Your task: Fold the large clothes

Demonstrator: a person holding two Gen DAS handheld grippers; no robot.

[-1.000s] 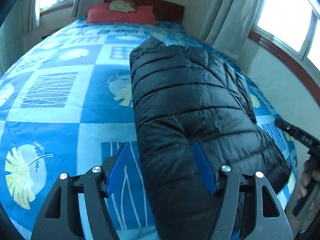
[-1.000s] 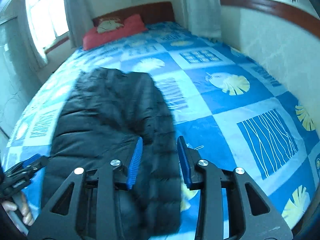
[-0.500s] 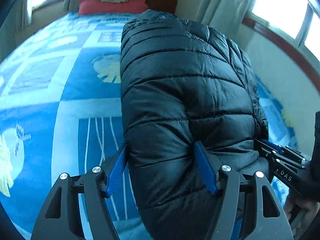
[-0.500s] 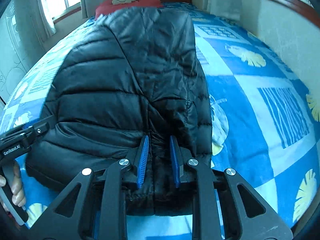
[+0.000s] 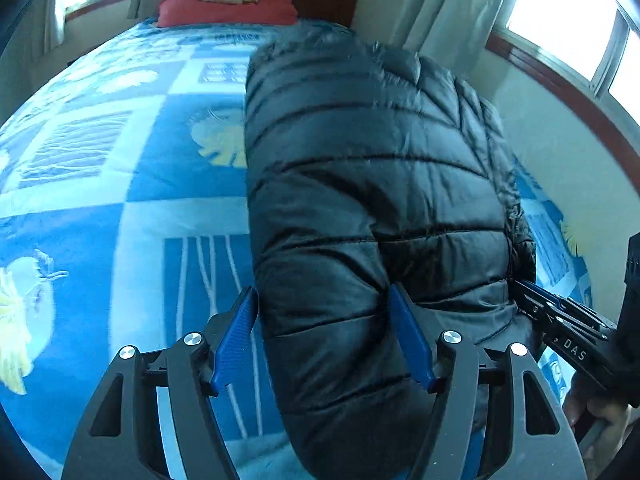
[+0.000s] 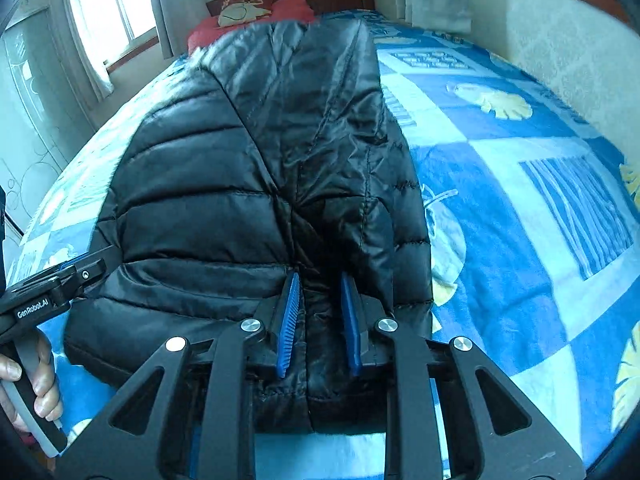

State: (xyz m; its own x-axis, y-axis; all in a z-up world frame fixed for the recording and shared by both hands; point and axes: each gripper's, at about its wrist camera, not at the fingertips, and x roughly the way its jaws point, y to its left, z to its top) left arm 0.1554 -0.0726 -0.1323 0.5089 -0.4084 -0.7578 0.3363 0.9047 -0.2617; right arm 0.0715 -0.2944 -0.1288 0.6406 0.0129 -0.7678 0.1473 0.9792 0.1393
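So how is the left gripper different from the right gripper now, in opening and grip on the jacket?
The left gripper is wide open, straddling the black jacket's thick edge; the right gripper is nearly closed, pinching a thin fold. Left sits at the jacket's left side, right near its right edge. Both have blue pads.

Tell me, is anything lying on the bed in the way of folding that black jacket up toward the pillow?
Nothing visible. The jacket sits between the fingers of both the right gripper and the left gripper. The blue bedspread beside and beyond it looks bare up to the red pillow.
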